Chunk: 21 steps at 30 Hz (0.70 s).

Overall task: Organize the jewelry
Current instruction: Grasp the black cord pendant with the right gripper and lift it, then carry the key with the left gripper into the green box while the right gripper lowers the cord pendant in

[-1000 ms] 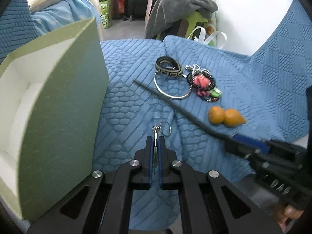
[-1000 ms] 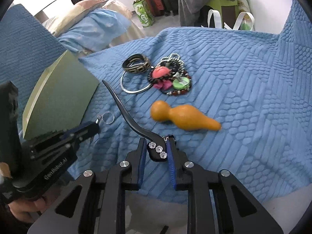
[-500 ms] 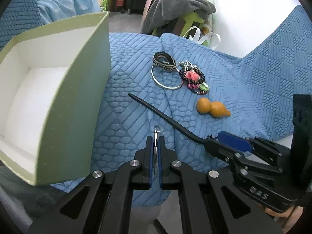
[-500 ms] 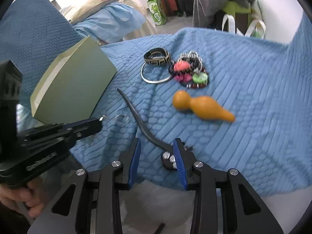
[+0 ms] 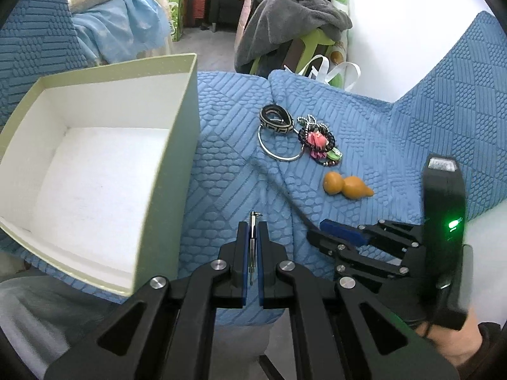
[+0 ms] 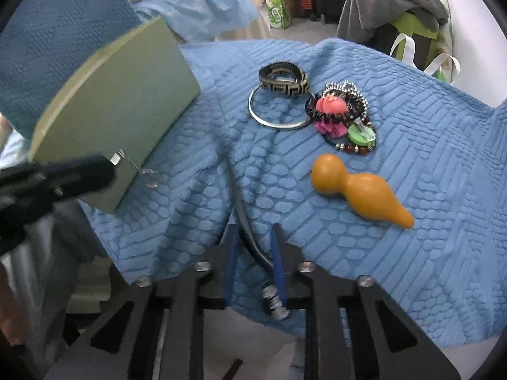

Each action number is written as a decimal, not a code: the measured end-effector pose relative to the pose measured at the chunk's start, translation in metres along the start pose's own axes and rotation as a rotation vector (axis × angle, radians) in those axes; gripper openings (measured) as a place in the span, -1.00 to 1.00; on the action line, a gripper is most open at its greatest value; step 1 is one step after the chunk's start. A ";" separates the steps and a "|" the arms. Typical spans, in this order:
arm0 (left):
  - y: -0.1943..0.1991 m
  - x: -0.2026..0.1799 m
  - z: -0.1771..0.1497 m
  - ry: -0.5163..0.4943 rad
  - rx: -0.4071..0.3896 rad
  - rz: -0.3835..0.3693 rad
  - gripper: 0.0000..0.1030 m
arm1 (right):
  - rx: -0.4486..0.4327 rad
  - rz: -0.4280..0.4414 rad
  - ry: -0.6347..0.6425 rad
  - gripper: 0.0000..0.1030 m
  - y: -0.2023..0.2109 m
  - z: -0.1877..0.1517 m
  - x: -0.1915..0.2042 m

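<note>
My left gripper [image 5: 252, 226] is shut on a small silver clasp [image 5: 253, 221] with a ring hanging from it [image 6: 151, 180], held above the quilt beside the open green box [image 5: 177, 171]. The box is white inside and looks empty. My right gripper [image 6: 253, 237] is open around a black curved hair stick [image 6: 242, 218] that has slipped down between its fingers. Its jewelled end [image 6: 274, 304] hangs below the quilt edge. On the quilt lie a woven band [image 5: 276, 119], a silver bangle [image 5: 279, 148], a beaded pile with a pink flower [image 5: 318, 141] and an orange gourd [image 5: 347, 186].
The blue quilted cover [image 5: 240, 171] ends in a front edge just ahead of both grippers. Beyond it stand a chair heaped with grey clothes [image 5: 294, 9] and a bed with blue bedding [image 5: 120, 28]. The right gripper's body [image 5: 443, 221] fills the left view's right side.
Both grippers have pulled back and up from the quilt. My right gripper has opened and the hair stick has slid down through it. The left gripper's view now looks into the box.
</note>
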<state>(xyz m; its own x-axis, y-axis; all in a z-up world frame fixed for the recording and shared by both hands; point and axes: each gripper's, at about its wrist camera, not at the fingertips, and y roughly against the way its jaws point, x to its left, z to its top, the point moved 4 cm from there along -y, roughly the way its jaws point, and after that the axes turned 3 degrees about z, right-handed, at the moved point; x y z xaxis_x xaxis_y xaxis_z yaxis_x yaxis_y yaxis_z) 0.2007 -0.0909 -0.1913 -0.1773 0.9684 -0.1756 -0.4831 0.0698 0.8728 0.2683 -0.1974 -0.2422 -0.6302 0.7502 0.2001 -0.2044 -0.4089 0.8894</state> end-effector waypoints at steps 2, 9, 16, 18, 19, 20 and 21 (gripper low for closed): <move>0.004 0.002 0.001 0.008 -0.004 -0.005 -0.93 | 0.007 -0.025 0.004 -0.88 -0.001 -0.001 0.004; 0.020 0.005 0.010 0.028 -0.014 -0.018 -0.93 | -0.039 -0.019 -0.135 -0.90 0.021 0.001 0.000; 0.056 0.003 0.029 0.002 -0.040 -0.008 -0.93 | -0.148 0.003 -0.221 -0.90 0.079 0.026 0.010; 0.073 0.003 0.039 -0.010 -0.062 0.002 -0.93 | -0.182 0.002 -0.227 -0.89 0.098 0.037 0.016; 0.080 0.005 0.043 -0.012 -0.071 0.001 -0.93 | -0.199 0.003 -0.229 -0.89 0.108 0.042 0.021; 0.089 0.005 0.048 -0.015 -0.079 0.003 -0.93 | -0.215 0.006 -0.232 -0.89 0.118 0.048 0.025; 0.097 0.007 0.052 -0.018 -0.088 0.002 -0.93 | -0.231 0.011 -0.233 -0.89 0.127 0.052 0.030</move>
<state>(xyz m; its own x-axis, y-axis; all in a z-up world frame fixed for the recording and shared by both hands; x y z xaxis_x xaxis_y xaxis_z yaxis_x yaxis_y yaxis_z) 0.1977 -0.0651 -0.0840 -0.1637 0.9726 -0.1653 -0.5564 0.0473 0.8296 0.2624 -0.2004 -0.1018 -0.4502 0.8331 0.3213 -0.3804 -0.5045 0.7751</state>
